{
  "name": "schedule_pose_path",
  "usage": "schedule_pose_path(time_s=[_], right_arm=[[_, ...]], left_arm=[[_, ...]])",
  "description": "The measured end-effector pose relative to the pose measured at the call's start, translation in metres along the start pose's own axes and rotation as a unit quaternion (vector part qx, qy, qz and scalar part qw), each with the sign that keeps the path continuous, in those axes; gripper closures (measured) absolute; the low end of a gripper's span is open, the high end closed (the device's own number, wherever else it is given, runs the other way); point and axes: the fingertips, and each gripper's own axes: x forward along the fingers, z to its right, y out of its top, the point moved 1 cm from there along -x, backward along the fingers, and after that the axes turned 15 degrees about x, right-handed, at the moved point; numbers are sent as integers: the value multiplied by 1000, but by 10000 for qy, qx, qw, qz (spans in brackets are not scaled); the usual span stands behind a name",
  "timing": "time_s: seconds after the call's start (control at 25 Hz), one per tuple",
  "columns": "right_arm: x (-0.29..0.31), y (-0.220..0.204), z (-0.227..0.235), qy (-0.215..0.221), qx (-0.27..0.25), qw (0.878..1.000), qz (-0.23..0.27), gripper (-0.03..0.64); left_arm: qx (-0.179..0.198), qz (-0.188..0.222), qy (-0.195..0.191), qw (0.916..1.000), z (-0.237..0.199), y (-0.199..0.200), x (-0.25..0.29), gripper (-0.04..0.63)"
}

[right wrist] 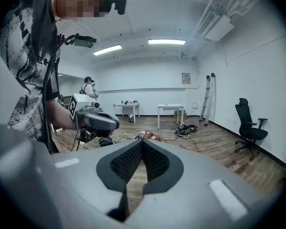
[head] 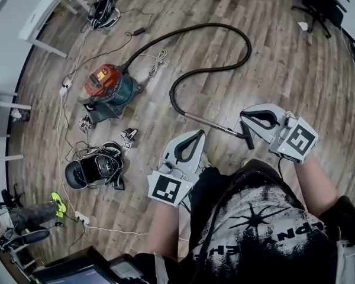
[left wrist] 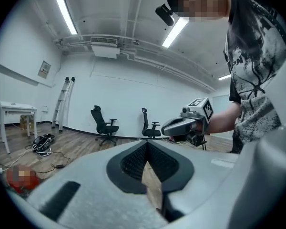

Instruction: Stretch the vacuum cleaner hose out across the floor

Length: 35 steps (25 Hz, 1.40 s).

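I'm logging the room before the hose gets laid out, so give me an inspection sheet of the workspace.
Surface: wood-plank floor.
Job's things: red-and-teal vacuum cleaner; black hose lying looped, not stretched; its wand ends near the right hand-held gripper.
Clutter: black headset bundle, dark gear pile.
Grippers: left hand-held gripper and right hand-held gripper both shut, empty.
Cables: white cord coiled beside the vacuum cleaner.
Surroundings: white table, office chair, ladder.

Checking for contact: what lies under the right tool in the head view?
The vacuum wand on the floor ends beside the right tool's tip; its black end shows. The floor directly beneath the tool's body is covered.
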Motion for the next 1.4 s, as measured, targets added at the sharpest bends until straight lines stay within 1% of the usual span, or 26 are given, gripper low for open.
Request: schedule_pose_path(time_s=[0.12, 0.28, 0.4, 0.52, 0.56, 0.64, 0.68, 0.72, 0.76, 0.84, 0.92, 1.08, 1.16, 1.28, 1.4], right_arm=[[21, -3, 7, -42, -68, 9997, -214, 612], [40, -24, 17, 27, -354, 9967, -727, 609], [42, -61, 28, 14, -334, 9945, -992, 575], [52, -117, 53, -63, -84, 9928, -1191, 563], [59, -140, 59, -73, 19, 9920, -1258, 550], [76, -188, 71, -15, 141, 9885, -1506, 511], [83, -213, 80, 19, 160, 9856, -1684, 482], [90, -239, 90, 38, 175, 9822, -1871, 448], [96, -267, 101, 38, 201, 9786, -2048, 429], [111, -330, 119, -30, 287, 9713, -2362, 407], [128, -399, 138, -116, 365, 9624, -2688, 396], [167, -541, 179, -158, 379, 9386, -3424, 383], [189, -609, 195, -140, 347, 9259, -3760, 380], [216, -700, 219, -91, 232, 9071, -4201, 380], [239, -777, 243, -99, 215, 8879, -4594, 379]], left_arm=[[-86, -81, -210, 9997, -15, -12, 5, 595], [-277, -221, -245, 9991, -19, -29, 19, 595], [-621, -342, -173, 9973, -12, -46, 26, 595], [-831, -437, -27, 9956, -9, -72, 42, 595], [-859, -501, -25, 9950, -6, -81, 45, 595], [-758, -667, -98, 9948, 2, -102, 52, 595], [-695, -678, -128, 9952, 6, -113, 59, 595], [-692, -644, -132, 9954, 10, -126, 66, 595], [-741, -601, -119, 9954, 15, -141, 73, 595], [-852, -553, -84, 9948, 24, -176, 82, 595], [-873, -578, -57, 9945, 33, -215, 88, 595], [-834, -813, 119, 9931, 39, -311, 105, 595], [-754, -927, 158, 9927, 41, -357, 115, 595], [-654, -1088, 29, 9919, 53, -417, 135, 595], [-666, -1192, -195, 9904, 71, -463, 153, 595]])
